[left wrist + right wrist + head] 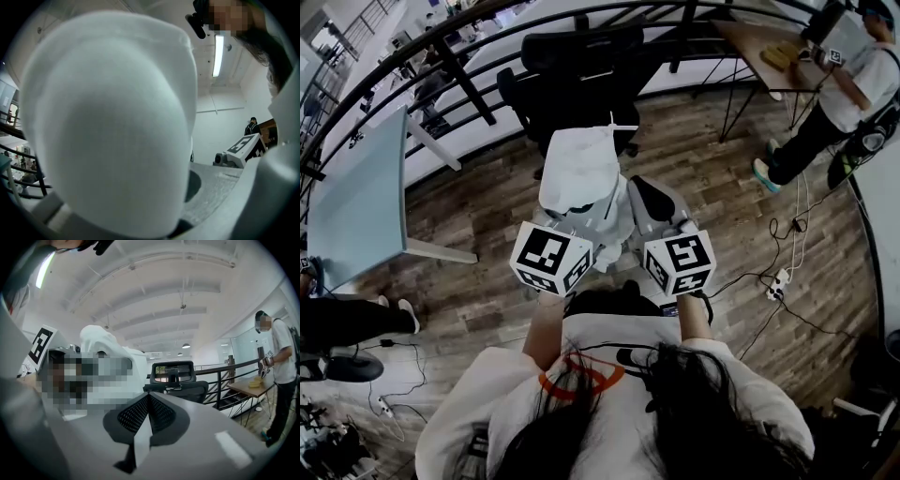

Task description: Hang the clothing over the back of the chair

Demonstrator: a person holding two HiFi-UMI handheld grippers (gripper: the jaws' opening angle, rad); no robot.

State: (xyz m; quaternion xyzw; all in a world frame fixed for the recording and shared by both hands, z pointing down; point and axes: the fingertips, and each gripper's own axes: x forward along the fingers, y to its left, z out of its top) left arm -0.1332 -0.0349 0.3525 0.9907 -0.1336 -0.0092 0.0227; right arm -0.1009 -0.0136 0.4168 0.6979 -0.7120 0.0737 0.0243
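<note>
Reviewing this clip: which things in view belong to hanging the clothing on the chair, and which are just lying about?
Job: white garment; black office chair.
Lying about: pale blue table; wooden table; floor cables; power strip; railing.

Open floor (pixel 694 187) leads to the chair (pixel 581 70), backed closely by the railing (pixel 464 80), with a table (pixel 356 197) bounding the left and a person (pixel 853 89) far right.

White clothing (pixel 112 126), seemingly between the jaws
</note>
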